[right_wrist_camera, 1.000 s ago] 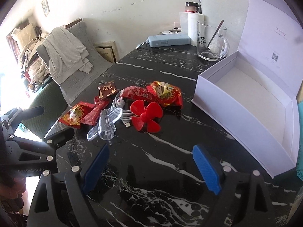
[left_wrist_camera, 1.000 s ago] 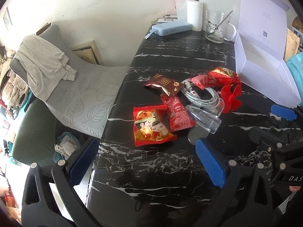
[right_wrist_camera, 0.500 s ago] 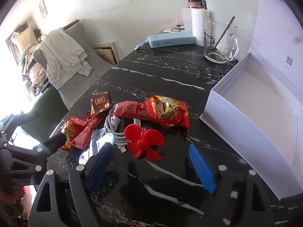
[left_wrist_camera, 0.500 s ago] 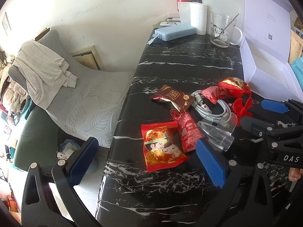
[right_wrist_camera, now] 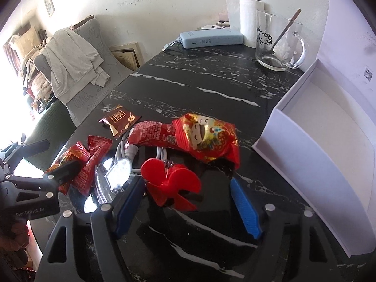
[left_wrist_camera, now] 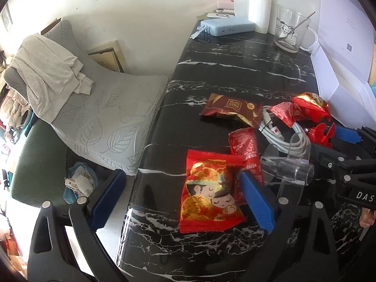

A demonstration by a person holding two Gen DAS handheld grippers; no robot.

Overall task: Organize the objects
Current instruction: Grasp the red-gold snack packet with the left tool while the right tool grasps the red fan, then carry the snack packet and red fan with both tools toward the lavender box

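The left gripper (left_wrist_camera: 181,196) hangs low over the near edge of the black marble table (left_wrist_camera: 235,54), jaws spread wide; its right blue pad sits above the tabletop, its left pad out past the table's edge. The right gripper (right_wrist_camera: 188,201) hovers low over the same table further in, jaws likewise wide apart, nothing between the blue pads touching them.

A lived-in home — a grey leaf-patterned cushioned chair (right_wrist_camera: 94,54) draped with a pale grey sweatshirt (right_wrist_camera: 70,58) stands by a black marble-look table (right_wrist_camera: 199,89), which bears a clear cartoon-printed glass mug (right_wrist_camera: 277,44), a white paper-towel roll (right_wrist_camera: 249,21) and wrapped red snack packets (right_wrist_camera: 206,136) — household clutter throughout.
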